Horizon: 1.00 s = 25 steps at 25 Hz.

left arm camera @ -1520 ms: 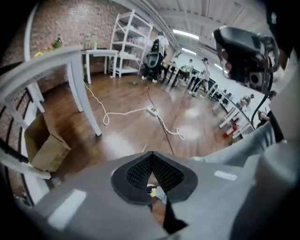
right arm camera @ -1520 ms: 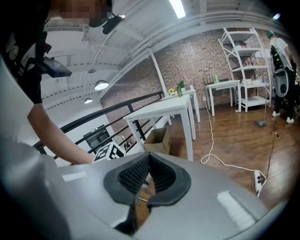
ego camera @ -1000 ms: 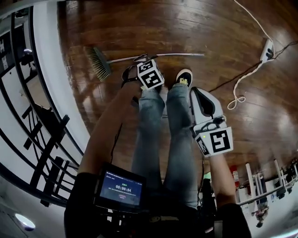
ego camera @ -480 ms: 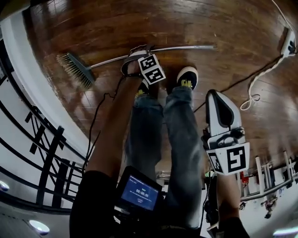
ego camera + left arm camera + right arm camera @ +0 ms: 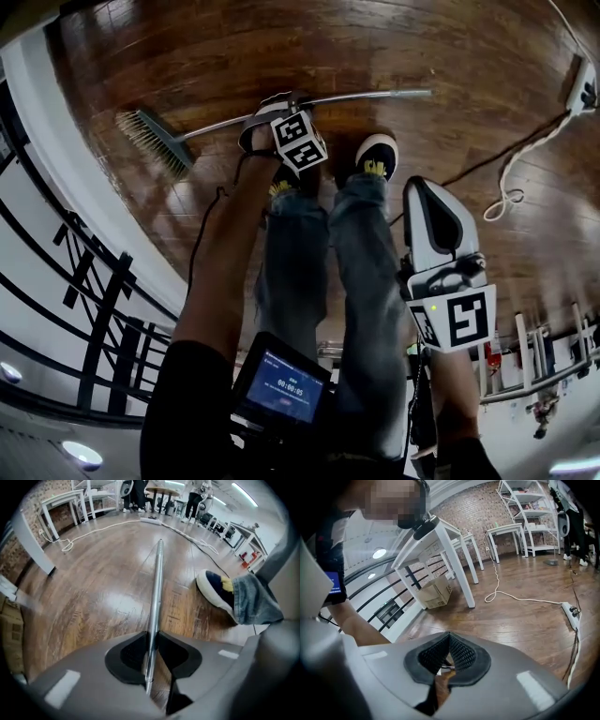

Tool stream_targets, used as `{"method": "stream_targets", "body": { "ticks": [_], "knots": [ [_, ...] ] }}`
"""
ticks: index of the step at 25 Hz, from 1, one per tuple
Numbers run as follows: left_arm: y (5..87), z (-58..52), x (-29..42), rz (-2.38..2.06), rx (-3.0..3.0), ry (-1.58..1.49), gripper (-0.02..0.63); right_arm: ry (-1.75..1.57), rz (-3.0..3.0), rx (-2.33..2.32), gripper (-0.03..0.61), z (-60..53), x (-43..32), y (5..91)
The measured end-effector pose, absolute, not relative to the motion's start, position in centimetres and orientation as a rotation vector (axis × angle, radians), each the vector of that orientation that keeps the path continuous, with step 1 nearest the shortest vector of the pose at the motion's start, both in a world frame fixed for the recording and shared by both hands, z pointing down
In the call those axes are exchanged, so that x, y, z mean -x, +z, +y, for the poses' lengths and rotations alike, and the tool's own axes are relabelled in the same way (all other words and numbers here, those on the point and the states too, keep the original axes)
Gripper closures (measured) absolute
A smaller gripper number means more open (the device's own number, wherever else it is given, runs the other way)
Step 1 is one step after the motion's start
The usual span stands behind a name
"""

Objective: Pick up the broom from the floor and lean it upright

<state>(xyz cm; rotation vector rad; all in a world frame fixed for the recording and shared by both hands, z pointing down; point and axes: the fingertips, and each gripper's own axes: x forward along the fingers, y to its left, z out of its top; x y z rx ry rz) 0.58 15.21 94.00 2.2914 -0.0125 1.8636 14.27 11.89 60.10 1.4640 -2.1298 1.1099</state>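
The broom lies flat on the wooden floor, its green-bristled head (image 5: 155, 141) to the left and its thin metal handle (image 5: 375, 96) running right. My left gripper (image 5: 281, 103) points steeply down at the handle's middle. In the left gripper view the handle (image 5: 157, 588) passes straight between the dark pads (image 5: 133, 653), which are closing and touch it on both sides; my left gripper (image 5: 151, 641) has it. My right gripper (image 5: 427, 192) hangs beside the person's right leg, away from the broom. It is shut (image 5: 449, 641) with nothing in it.
The person's shoes (image 5: 377, 155) stand just short of the handle; one shoe (image 5: 215, 590) is close to its right side. A white cable (image 5: 511, 183) and a power strip (image 5: 583, 84) lie at the right. A black railing (image 5: 84, 309) runs along the left. A white table (image 5: 440, 545) and a cardboard box (image 5: 436, 592) stand beyond.
My left gripper came down onto the broom handle and its jaws drew in around it. My right gripper sank a little beside the leg and stayed shut.
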Motion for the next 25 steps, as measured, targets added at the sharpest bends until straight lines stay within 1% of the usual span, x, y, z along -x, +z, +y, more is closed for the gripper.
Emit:
{"method": "stream_targets", "body": {
  "ticks": [4, 10, 11, 12, 13, 17, 20, 23, 24, 25],
  "knots": [
    [86.4, 12.0, -0.6, -0.106, -2.347, 1.675, 0.512, 1.116, -2.153, -1.5, 0.575, 10.0, -14.7, 56.4],
    [71.8, 6.6, 1.4, -0.206, -2.388, 1.465, 0.517, 1.097, -2.279, -1.572, 0.572, 5.7, -13.6, 45.6],
    [69.7, 5.8, 2.0, -0.234, -2.398, 1.438, 0.518, 1.105, -2.306, -1.57, 0.509, 5.0, -12.9, 44.0],
    [67.9, 4.9, 2.7, -0.272, -2.406, 1.408, 0.518, 1.109, -2.336, -1.556, 0.402, 4.2, -12.1, 42.6],
    [66.3, 4.0, 3.4, -0.317, -2.412, 1.376, 0.518, 1.104, -2.361, -1.545, 0.349, 3.4, -11.3, 41.5],
    [61.4, 1.3, 4.9, -0.486, -2.44, 1.24, 0.52, 0.978, -2.399, -1.535, 0.33, -0.3, -9.3, 38.7],
    [59.0, 1.5, 5.6, -0.519, -2.449, 1.178, 0.52, 0.947, -2.407, -1.484, 0.308, -3.3, -6.1, 38.7],
    [57.3, 1.8, 6.2, -0.55, -2.463, 1.116, 0.52, 0.979, -2.411, -1.448, 0.314, -6.6, -1.8, 39.5],
    [56.8, 1.6, 6.4, -0.578, -2.468, 1.089, 0.52, 0.959, -2.41, -1.45, 0.37, -7.6, -0.5, 39.4],
    [56.3, 1.1, 6.7, -0.619, -2.469, 1.058, 0.522, 0.927, -2.425, -1.455, 0.472, -8.6, 0.7, 38.9]
  ]
}}
